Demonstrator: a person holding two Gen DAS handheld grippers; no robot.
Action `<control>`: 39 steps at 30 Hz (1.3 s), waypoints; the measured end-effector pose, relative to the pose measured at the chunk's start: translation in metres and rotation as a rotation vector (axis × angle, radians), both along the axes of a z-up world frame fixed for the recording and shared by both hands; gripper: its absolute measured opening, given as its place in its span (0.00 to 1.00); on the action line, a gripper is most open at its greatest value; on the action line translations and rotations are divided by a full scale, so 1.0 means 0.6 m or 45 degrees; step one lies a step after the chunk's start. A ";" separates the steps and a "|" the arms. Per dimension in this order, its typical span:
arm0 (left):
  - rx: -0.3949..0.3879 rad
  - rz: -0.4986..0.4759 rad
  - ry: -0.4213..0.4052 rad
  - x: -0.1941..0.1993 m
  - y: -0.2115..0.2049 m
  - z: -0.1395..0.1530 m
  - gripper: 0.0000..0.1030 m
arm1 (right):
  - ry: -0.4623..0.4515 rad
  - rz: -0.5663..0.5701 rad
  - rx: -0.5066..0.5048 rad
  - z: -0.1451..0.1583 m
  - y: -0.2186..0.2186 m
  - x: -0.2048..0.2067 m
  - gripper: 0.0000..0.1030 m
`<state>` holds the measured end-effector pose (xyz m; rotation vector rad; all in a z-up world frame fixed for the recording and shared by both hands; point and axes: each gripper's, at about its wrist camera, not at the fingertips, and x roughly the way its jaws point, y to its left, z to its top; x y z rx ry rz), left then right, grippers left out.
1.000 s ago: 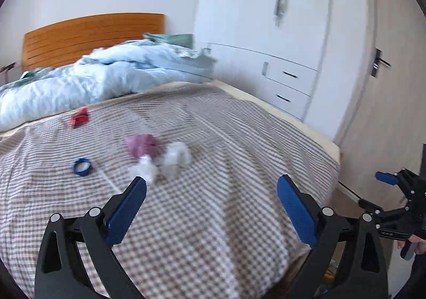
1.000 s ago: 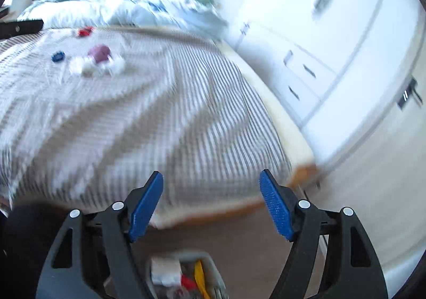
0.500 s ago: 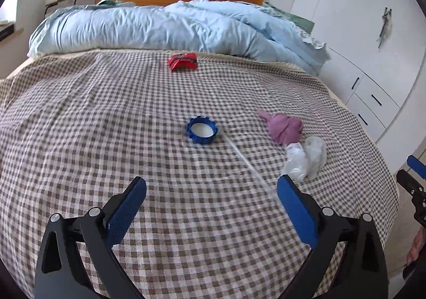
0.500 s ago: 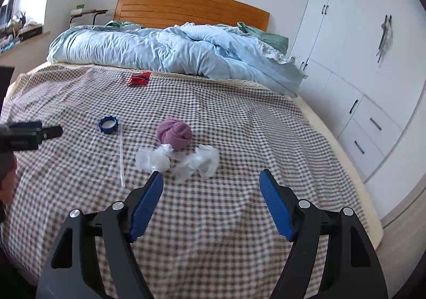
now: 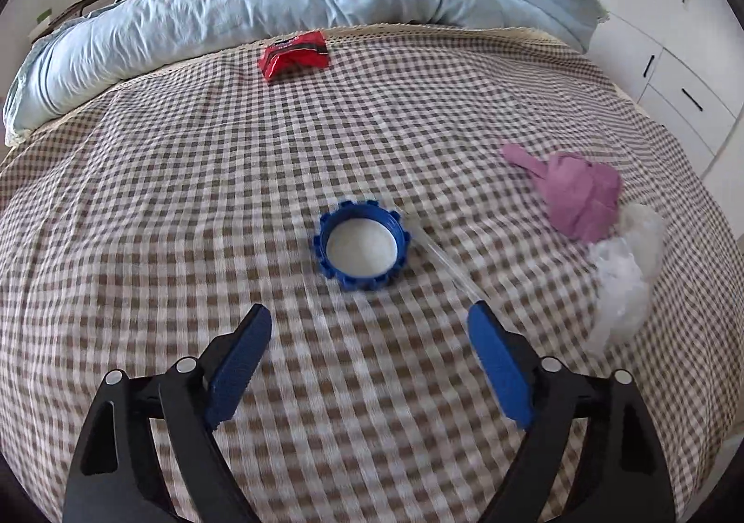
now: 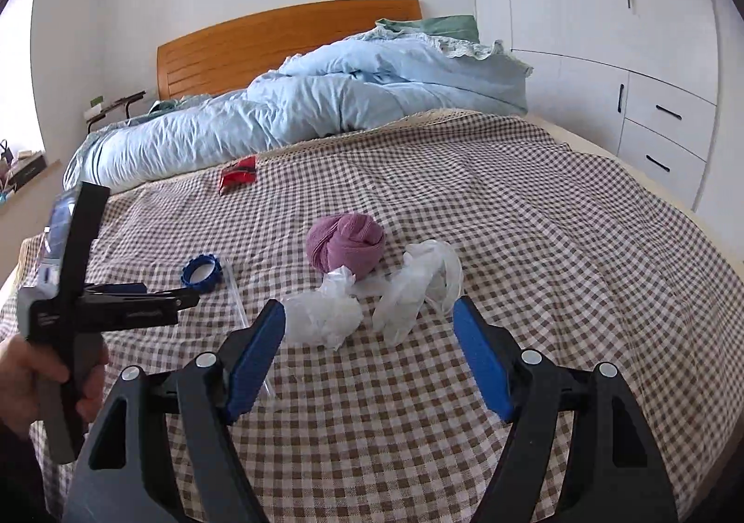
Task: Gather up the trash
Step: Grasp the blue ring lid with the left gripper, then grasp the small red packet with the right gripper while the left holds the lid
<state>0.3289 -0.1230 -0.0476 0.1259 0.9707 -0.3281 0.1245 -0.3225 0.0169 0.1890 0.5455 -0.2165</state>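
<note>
Blue bottle cap (image 5: 360, 244) lies at twelve o'clock off my left gripper (image 5: 369, 327), its empty jaws closing; my right gripper (image 6: 369, 323) widens, empty, facing crumpled plastic (image 6: 325, 313).

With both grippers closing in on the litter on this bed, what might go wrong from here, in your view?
1. The left gripper, jaws closing with nothing between them, is short of the blue cap; it may pinch the checked bedspread instead.
2. The clear straw lies against the cap and could be dragged or flicked away.
3. The right gripper, jaws opening, faces two separate plastic wads; one grab may leave one behind.
</note>
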 end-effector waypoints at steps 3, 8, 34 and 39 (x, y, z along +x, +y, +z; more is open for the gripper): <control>0.104 0.007 -0.027 0.040 -0.026 -0.016 0.79 | 0.032 0.010 0.083 -0.008 -0.018 0.005 0.75; 0.126 -0.006 0.003 0.049 -0.027 -0.033 0.48 | 0.039 0.023 0.182 -0.015 -0.037 0.008 0.75; -0.319 0.349 -0.360 -0.068 0.252 0.128 0.48 | 0.193 0.423 0.093 0.041 0.112 0.431 0.75; -0.383 0.420 -0.393 -0.028 0.311 0.133 0.48 | 0.325 0.455 0.111 -0.015 0.159 0.630 0.75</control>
